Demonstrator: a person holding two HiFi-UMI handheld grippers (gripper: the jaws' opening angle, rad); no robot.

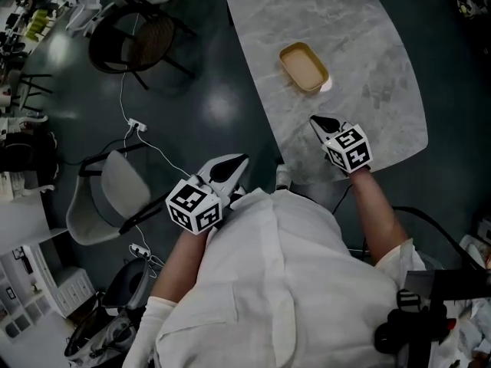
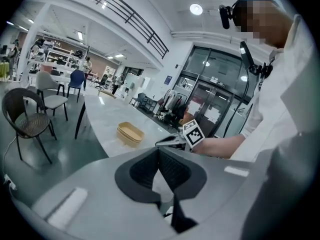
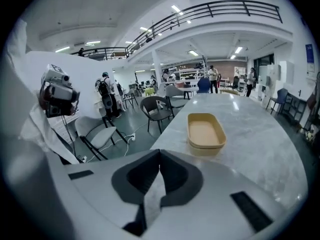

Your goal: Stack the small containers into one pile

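The right gripper (image 3: 159, 153) is seen clenched, its jaws met at the tips, with nothing held between them and nothing touched. Ahead of it and a little to its right, the pile (image 3: 205, 130) is found on the table (image 3: 260, 149), apart from the jaws, its long axis laid roughly along the gripper's own line. Two appear already nested there. The left gripper (image 2: 159, 151) is likewise clenched and empty, held off the table's edge; the right is judged the nearer.
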